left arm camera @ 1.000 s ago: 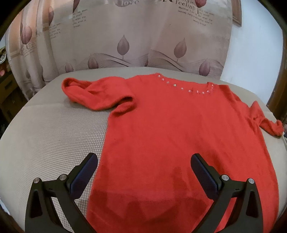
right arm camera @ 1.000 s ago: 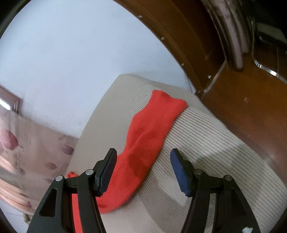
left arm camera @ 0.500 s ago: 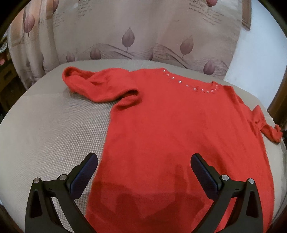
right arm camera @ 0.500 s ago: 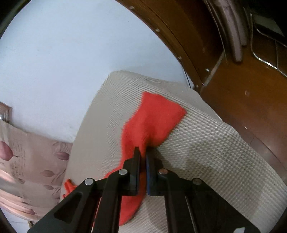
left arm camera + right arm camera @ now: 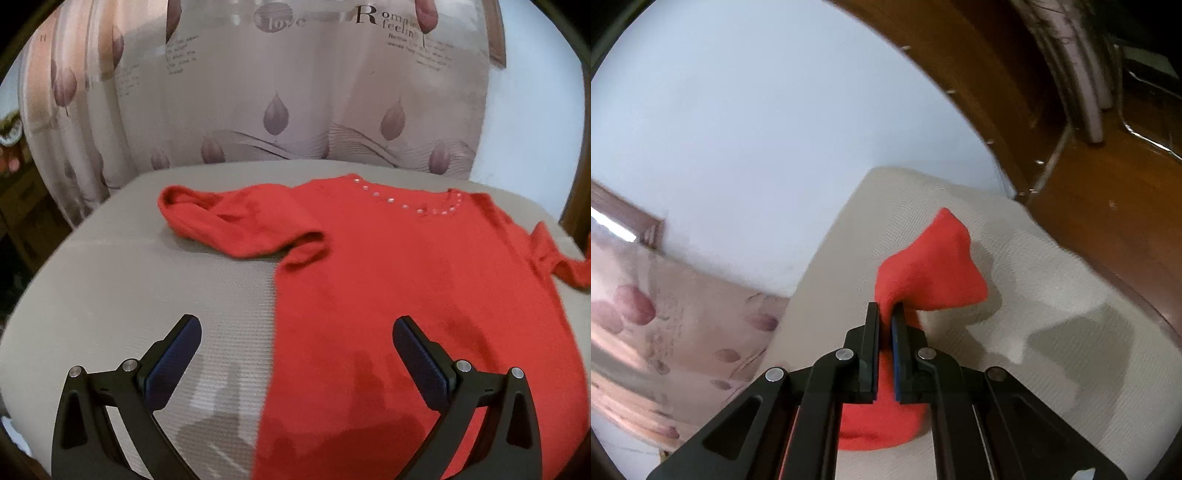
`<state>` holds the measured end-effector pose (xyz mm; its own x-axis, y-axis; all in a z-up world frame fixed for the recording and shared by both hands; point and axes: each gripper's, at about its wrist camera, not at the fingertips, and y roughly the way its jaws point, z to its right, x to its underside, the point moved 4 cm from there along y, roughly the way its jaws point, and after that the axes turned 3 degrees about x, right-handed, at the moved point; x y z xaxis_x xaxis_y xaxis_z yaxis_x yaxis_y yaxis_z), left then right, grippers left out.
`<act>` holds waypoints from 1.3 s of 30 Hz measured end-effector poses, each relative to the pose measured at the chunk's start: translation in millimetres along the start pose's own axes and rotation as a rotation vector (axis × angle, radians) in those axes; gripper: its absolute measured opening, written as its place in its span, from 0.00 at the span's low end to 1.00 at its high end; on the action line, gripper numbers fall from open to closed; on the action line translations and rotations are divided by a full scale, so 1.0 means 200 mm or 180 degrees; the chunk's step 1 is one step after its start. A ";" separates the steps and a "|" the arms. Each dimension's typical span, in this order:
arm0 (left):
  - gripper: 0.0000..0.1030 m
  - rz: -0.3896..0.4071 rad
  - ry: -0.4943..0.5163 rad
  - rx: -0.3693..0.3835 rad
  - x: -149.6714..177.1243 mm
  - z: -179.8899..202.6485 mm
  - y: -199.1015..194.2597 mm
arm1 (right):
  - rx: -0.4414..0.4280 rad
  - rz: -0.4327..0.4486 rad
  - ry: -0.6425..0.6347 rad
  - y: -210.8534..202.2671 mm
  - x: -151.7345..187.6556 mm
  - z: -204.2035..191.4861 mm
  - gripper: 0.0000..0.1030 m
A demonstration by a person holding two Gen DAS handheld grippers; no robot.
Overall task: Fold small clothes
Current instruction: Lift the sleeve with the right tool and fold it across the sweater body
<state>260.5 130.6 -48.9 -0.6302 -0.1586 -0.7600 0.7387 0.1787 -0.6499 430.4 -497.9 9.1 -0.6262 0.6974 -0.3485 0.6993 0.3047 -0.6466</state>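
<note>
A small red sweater (image 5: 413,295) with silver studs along its neckline lies flat on a beige textured surface (image 5: 147,295). One sleeve (image 5: 236,221) is bunched at the upper left. My left gripper (image 5: 295,343) hovers open over the sweater's lower left edge, nothing between its fingers. In the right wrist view my right gripper (image 5: 885,314) is shut on the other red sleeve (image 5: 931,273), whose cuff end stands lifted off the surface and droops past the fingers.
A patterned curtain (image 5: 295,92) hangs behind the surface, with a pale wall (image 5: 757,129) beside it. A dark wooden frame (image 5: 979,92) and wooden floor (image 5: 1108,203) lie past the surface's right edge.
My right gripper closed on the right sleeve and raised it off the surface. The left gripper shifted left, so the sweater's edge now sits between its open fingers.
</note>
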 end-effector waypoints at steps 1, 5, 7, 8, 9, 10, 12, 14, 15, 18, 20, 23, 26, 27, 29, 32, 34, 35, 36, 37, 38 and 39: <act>0.99 0.0007 -0.0007 -0.0032 0.00 -0.01 0.00 | -0.0048 -0.0015 -0.0053 0.00 0.02 -0.05 0.05; 0.99 0.0065 -0.0183 -0.0081 0.00 -0.07 0.00 | -0.0360 -0.0143 -0.0336 0.02 0.16 -0.39 0.05; 0.99 0.0013 -0.0296 -0.0044 0.01 -0.10 0.02 | -0.0548 -0.0258 -0.0524 0.07 0.29 -0.61 0.05; 0.99 -0.0004 -0.0371 -0.0054 0.02 -0.12 0.02 | -0.0620 -0.0315 -0.0573 0.09 0.35 -0.69 0.05; 0.99 0.0005 -0.0418 -0.0070 0.02 -0.13 0.02 | -0.0712 -0.0404 -0.0648 0.14 0.43 -0.80 0.05; 0.99 0.0035 -0.0468 -0.0072 0.02 -0.14 0.01 | -0.0791 -0.0485 -0.0711 0.18 0.51 -0.89 0.05; 0.99 0.0133 -0.0531 -0.0053 0.03 -0.16 -0.02 | -0.0967 -0.0666 -0.0797 0.29 0.70 -1.08 0.05; 0.99 0.0177 -0.0543 -0.0053 0.03 -0.16 -0.04 | -0.1058 -0.0824 -0.0882 0.41 0.88 -1.22 0.05; 0.99 0.0184 -0.0539 -0.0043 0.03 -0.16 -0.04 | -0.1094 -0.0920 -0.0912 0.49 1.00 -1.29 0.05; 0.99 0.0150 -0.0540 0.0013 0.03 -0.16 -0.03 | -0.1111 -0.1192 -0.1010 0.70 1.33 -1.44 0.05; 0.99 0.0152 -0.0587 0.0065 0.03 -0.17 -0.03 | -0.1103 -0.1356 -0.1018 0.81 1.51 -1.49 0.05; 0.99 0.0170 -0.0704 0.0158 0.04 -0.20 -0.03 | -0.1038 -0.1484 -0.1095 0.92 1.71 -1.51 0.05; 0.99 0.0173 -0.0840 0.0246 0.04 -0.24 -0.03 | -0.1014 -0.1580 -0.1065 0.99 1.84 -1.52 0.05; 0.99 0.0173 -0.0882 0.0273 0.05 -0.25 -0.03 | -0.1013 -0.1588 -0.1068 1.00 1.87 -1.52 0.05; 0.99 0.0174 -0.0956 0.0323 0.05 -0.26 -0.03 | -0.1034 -0.1597 -0.1089 1.02 1.91 -1.53 0.05; 0.99 0.0177 -0.1037 0.0360 0.06 -0.28 -0.03 | -0.1040 -0.1622 -0.1263 1.03 1.96 -1.56 0.12; 0.99 0.0200 -0.1076 0.0368 0.06 -0.29 -0.03 | -0.1040 -0.1681 -0.1325 1.02 1.98 -1.56 0.14; 0.99 0.0212 -0.1089 0.0364 0.07 -0.30 -0.04 | -0.1062 -0.1714 -0.1339 1.02 2.00 -1.56 0.17; 0.99 0.0220 -0.1096 0.0356 0.07 -0.30 -0.04 | -0.1166 -0.1772 -0.1355 1.01 2.03 -1.58 0.19; 0.99 0.0225 -0.1094 0.0353 0.07 -0.30 -0.04 | -0.1303 -0.1804 -0.1373 1.00 2.04 -1.61 0.19; 0.99 0.0223 -0.1087 0.0355 0.07 -0.30 -0.04 | -0.1430 -0.1812 -0.1408 0.99 2.06 -1.64 0.19; 0.99 0.0218 -0.1079 0.0353 0.06 -0.29 -0.04 | -0.1584 -0.1801 -0.1465 0.97 2.08 -1.68 0.19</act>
<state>232.1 183.8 -53.4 -0.4772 -0.4662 -0.7450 0.8095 0.0967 -0.5791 422.3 69.5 -33.1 -0.9257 0.0589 -0.3736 0.2443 0.8472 -0.4718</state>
